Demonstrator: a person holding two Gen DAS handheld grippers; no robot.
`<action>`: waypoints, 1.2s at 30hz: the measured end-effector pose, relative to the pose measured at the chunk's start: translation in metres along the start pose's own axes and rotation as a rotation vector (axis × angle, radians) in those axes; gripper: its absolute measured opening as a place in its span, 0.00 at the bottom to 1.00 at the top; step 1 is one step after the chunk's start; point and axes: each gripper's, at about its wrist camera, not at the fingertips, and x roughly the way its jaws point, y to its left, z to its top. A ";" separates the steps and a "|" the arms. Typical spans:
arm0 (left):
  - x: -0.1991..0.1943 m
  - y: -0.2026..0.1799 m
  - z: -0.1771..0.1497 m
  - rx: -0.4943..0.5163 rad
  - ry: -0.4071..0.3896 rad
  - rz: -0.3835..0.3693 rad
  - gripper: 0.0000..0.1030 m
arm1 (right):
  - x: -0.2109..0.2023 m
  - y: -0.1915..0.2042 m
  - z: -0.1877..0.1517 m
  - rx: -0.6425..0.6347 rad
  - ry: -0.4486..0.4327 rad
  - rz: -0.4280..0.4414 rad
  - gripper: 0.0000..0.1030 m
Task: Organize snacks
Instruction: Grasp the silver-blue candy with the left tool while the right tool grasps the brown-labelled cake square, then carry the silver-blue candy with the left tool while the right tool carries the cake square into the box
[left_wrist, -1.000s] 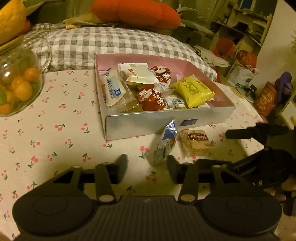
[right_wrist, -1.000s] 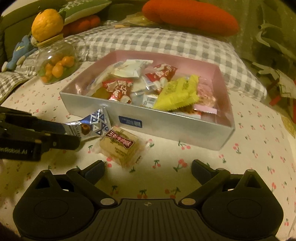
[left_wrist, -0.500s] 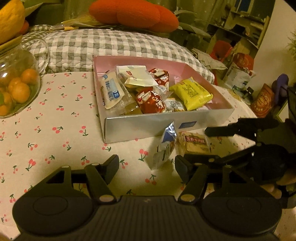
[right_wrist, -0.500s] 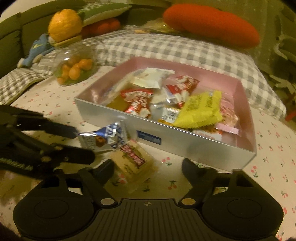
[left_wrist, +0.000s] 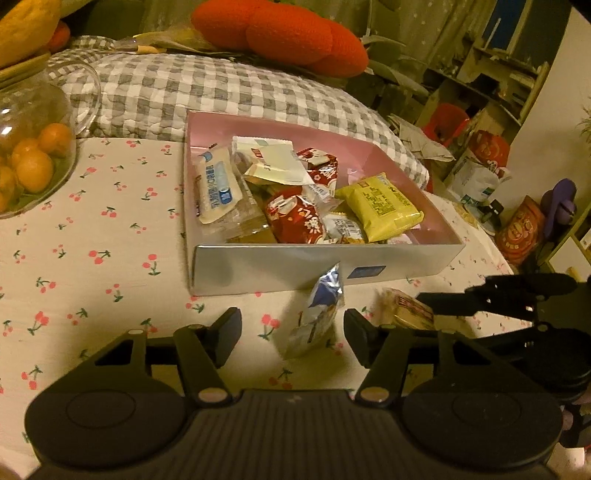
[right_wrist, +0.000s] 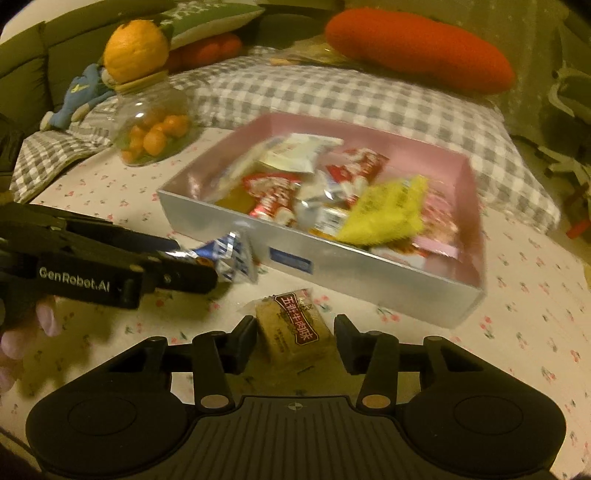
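A silver box (left_wrist: 402, 264) with a pink inside holds several wrapped snacks; it also shows in the right wrist view (right_wrist: 369, 273). A blue-and-silver snack packet (left_wrist: 317, 314) lies on the cloth between my left gripper's (left_wrist: 292, 328) open jaws, not gripped; it shows at the left gripper's tips in the right wrist view (right_wrist: 225, 254). A tan biscuit packet with a red label (right_wrist: 295, 332) lies between my right gripper's (right_wrist: 295, 341) open jaws. It shows beside the right gripper in the left wrist view (left_wrist: 406, 314).
A clear jar of small oranges (left_wrist: 26, 162) stands at the left on the cherry-print cloth (left_wrist: 92, 240). A checked cushion (right_wrist: 332, 96) and an orange plush (right_wrist: 417, 51) lie behind the box. Shelves and bags (left_wrist: 480, 166) stand at the far right.
My left gripper has opened wider around the blue packet. My right gripper has moved forward and narrowed, so the biscuit packet now lies between its jaws.
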 end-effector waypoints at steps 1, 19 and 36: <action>0.001 -0.001 0.001 0.000 0.001 -0.004 0.53 | -0.001 -0.003 -0.001 0.010 0.002 -0.006 0.44; 0.000 -0.018 0.009 0.036 0.050 -0.017 0.12 | -0.010 -0.011 -0.004 0.068 0.034 -0.030 0.41; -0.034 -0.013 0.021 -0.043 0.010 -0.062 0.12 | -0.021 -0.033 0.015 0.292 0.051 0.053 0.36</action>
